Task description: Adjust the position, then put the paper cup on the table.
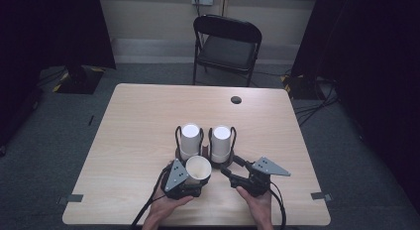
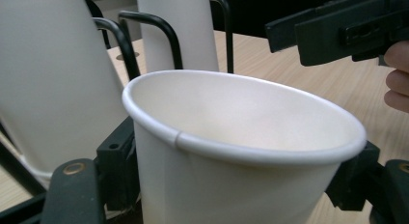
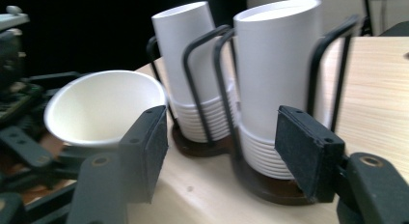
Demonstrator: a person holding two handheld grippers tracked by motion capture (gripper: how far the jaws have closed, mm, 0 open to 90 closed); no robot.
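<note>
Your left gripper (image 1: 194, 174) has its jaws closed on a white paper cup (image 1: 198, 167), mouth up and tipped a little towards the right; in the left gripper view the black pads sit against both sides of the cup (image 2: 231, 151) just under its rolled rim. You hold it at the near edge of the light wooden table (image 1: 133, 121), just in front of the left of two upside-down stacks of white paper cups, each standing in a black wire holder on a round dark base. The left stack (image 1: 190, 140) and the right stack (image 1: 221, 143) stand side by side, close together. Your right gripper (image 1: 229, 169) sits just right of the held cup, near the right stack's base. Its jaws stand well apart with nothing between them; in the right gripper view they (image 3: 226, 151) frame the right stack (image 3: 277, 74).
</note>
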